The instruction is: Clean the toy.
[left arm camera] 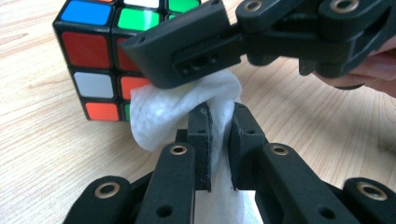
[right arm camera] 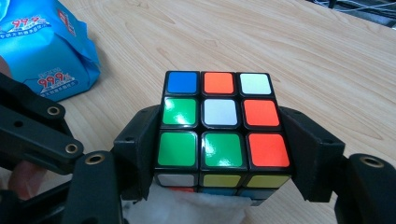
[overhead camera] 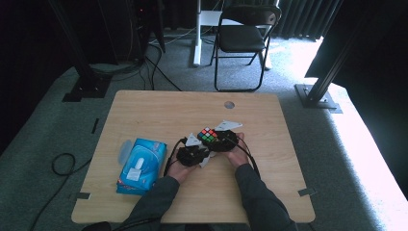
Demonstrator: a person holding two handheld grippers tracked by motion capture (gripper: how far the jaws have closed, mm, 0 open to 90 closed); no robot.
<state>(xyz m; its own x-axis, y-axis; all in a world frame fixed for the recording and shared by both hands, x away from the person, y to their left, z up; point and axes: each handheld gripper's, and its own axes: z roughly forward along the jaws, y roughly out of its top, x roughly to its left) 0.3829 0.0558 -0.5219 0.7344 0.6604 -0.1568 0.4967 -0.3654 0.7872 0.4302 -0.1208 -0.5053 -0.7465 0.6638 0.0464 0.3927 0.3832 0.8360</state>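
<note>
The right claw (right arm camera: 219,154) was clamped on a scrambled puzzle cube (right arm camera: 219,126), one jaw against each side, near the middle of the wooden table (overhead camera: 159,108). The left claw (left arm camera: 219,140) pinched a white wipe (left arm camera: 163,112) pressed against the cube's lower side. A blue wipes pack (overhead camera: 142,166) lay well to the left.

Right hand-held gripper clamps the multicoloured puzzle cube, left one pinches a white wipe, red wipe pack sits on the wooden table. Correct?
One error: the wipe pack is blue, as the high view shows. The right hand-held gripper does clamp the multicoloured puzzle cube; the left hand-held gripper pinches the white wipe.
</note>
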